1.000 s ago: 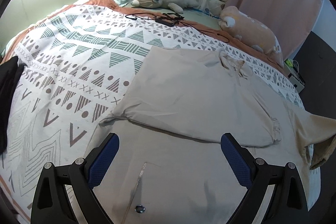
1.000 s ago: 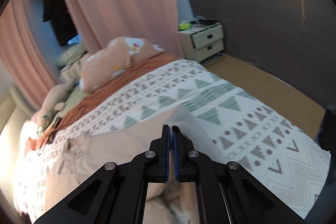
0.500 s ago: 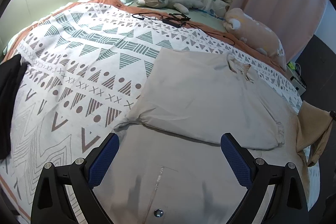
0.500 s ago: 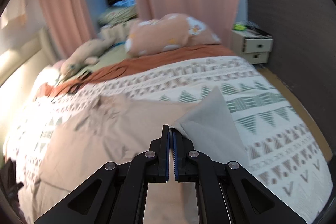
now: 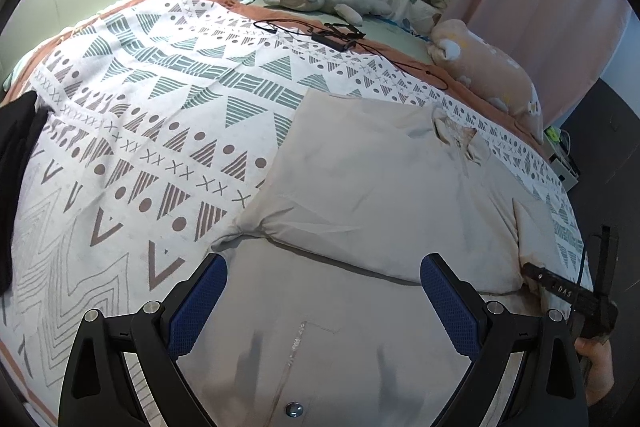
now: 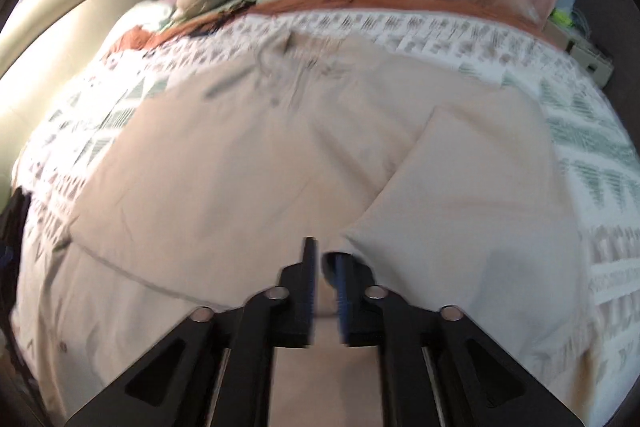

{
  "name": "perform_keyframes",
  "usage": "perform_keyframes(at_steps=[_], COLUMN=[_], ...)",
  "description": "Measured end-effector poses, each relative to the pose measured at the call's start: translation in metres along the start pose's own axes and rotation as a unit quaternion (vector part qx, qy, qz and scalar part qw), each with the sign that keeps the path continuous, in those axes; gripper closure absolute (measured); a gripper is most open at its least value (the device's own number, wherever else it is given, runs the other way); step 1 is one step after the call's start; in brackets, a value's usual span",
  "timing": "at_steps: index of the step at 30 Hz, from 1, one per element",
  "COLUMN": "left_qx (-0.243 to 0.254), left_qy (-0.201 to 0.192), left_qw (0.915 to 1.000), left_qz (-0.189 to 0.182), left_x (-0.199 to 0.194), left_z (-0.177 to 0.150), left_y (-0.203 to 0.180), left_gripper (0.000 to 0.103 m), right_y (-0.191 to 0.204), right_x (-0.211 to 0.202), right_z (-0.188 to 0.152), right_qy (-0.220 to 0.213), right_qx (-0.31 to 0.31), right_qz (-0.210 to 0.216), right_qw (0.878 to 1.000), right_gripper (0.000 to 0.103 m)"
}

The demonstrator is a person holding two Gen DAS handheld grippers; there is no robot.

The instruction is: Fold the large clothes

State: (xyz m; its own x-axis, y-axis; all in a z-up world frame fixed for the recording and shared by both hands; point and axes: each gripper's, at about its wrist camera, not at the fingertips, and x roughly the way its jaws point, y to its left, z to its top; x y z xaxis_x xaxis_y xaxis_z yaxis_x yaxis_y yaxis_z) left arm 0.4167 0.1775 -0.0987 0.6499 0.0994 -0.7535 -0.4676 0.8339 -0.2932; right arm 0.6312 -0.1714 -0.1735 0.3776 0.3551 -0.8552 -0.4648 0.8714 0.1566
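The beige shirt (image 5: 372,187) lies spread on the patterned bed (image 5: 132,131), both sleeves folded inward. The left tool (image 5: 322,303) hangs above its lower hem with jaws wide apart, gripping nothing. The right tool (image 6: 325,267) is opening, the folded sleeve's corner (image 6: 460,211) just beside its right finger, no longer pinched.

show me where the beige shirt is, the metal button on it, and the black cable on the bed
beige shirt (image 5: 380,187): left wrist view, on its folded-over upper panel.
metal button (image 5: 294,409): left wrist view, on its round face.
black cable (image 5: 288,23): left wrist view, on the loop lying on the patterned cover.
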Motion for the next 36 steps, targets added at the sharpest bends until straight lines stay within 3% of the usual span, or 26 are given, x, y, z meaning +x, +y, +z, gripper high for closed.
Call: perform_keyframes(at_steps=[1, 2, 10, 13, 17, 20, 27, 31, 36], left_qx=[0.001, 0.001, -0.002, -0.001, -0.003, -0.004, 0.004, 0.001, -0.011], left_qy=[0.000, -0.001, 0.004, 0.004, 0.004, 0.004, -0.004, 0.004, 0.011], left_qw=[1.0000, 1.0000, 1.0000, 1.0000, 1.0000, 1.0000, 1.0000, 1.0000, 0.9998], left_qz=[0.000, 0.000, -0.002, -0.004, -0.007, -0.008, -0.005, 0.006, 0.010], left_x=[0.000, 0.000, 0.003, 0.003, 0.002, 0.002, 0.001, 0.007, 0.007], left_z=[0.000, 0.000, -0.001, -0.002, -0.004, -0.004, -0.004, -0.008, -0.012], left_y=[0.000, 0.000, -0.004, -0.007, -0.010, -0.011, -0.017, -0.014, -0.006], left_gripper=[0.005, 0.005, 0.005, 0.005, 0.005, 0.005, 0.005, 0.005, 0.005], right_y=[0.000, 0.000, -0.043, -0.074, -0.114, -0.138, -0.160, -0.165, -0.155], right_x=[0.000, -0.003, -0.064, -0.088, -0.104, -0.102, -0.068, -0.039, -0.026], right_z=[-0.006, -0.012, -0.049, -0.058, -0.074, -0.087, -0.105, -0.101, -0.086], right_qy=[0.003, 0.003, -0.011, -0.027, -0.032, -0.016, 0.008, 0.019, 0.016], right_qx=[0.003, 0.002, 0.053, 0.091, 0.137, 0.170, 0.209, 0.232, 0.233], right_qz=[0.011, 0.017, 0.028, 0.023, -0.004, -0.026, -0.026, -0.026, -0.068], right_qw=[1.000, 1.000, 0.998, 0.995, 0.990, 0.985, 0.978, 0.972, 0.970], right_gripper=[0.053, 0.050, 0.049, 0.034, 0.033, 0.033, 0.033, 0.033, 0.032])
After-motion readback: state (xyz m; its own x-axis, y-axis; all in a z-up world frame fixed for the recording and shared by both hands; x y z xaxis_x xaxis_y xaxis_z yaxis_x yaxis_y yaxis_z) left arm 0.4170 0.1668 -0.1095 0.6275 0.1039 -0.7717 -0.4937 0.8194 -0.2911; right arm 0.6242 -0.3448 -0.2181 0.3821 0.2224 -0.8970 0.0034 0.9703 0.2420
